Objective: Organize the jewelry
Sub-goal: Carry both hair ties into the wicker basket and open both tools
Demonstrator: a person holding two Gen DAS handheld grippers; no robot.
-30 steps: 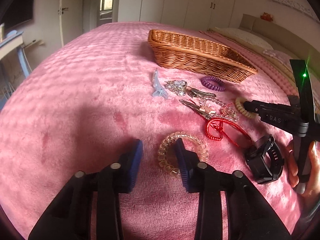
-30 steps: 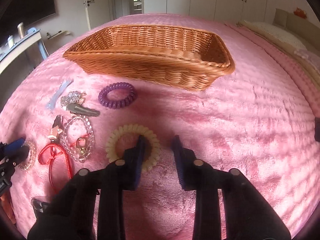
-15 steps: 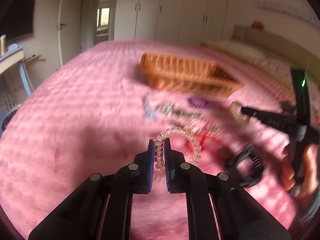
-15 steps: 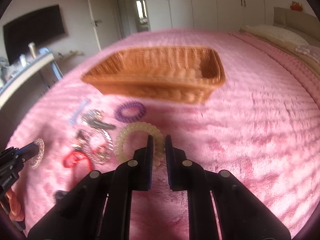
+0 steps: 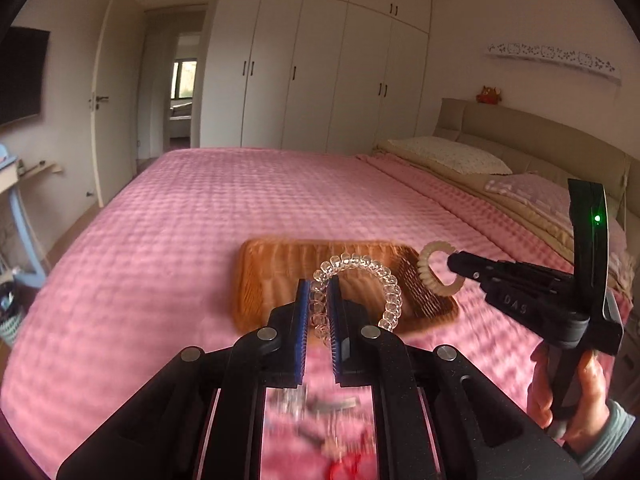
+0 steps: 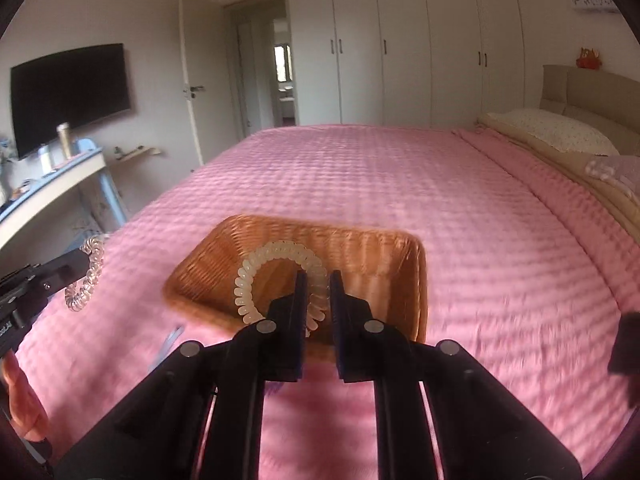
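Now that both coil ties (image 5: 390, 288) are lifted, basket (image 6: 362, 248) nearer

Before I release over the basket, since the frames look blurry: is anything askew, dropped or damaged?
Nothing stands out. The left gripper clamps the clear coil tie, the right gripper the cream coil tie, both above the upright wicker basket.

Woven wicker basket (image 6: 360, 248), plush quilted pink bedspread (image 6: 360, 168), glossy clear plastic coil tie (image 5: 390, 284), matt cream coil tie (image 6: 256, 268)
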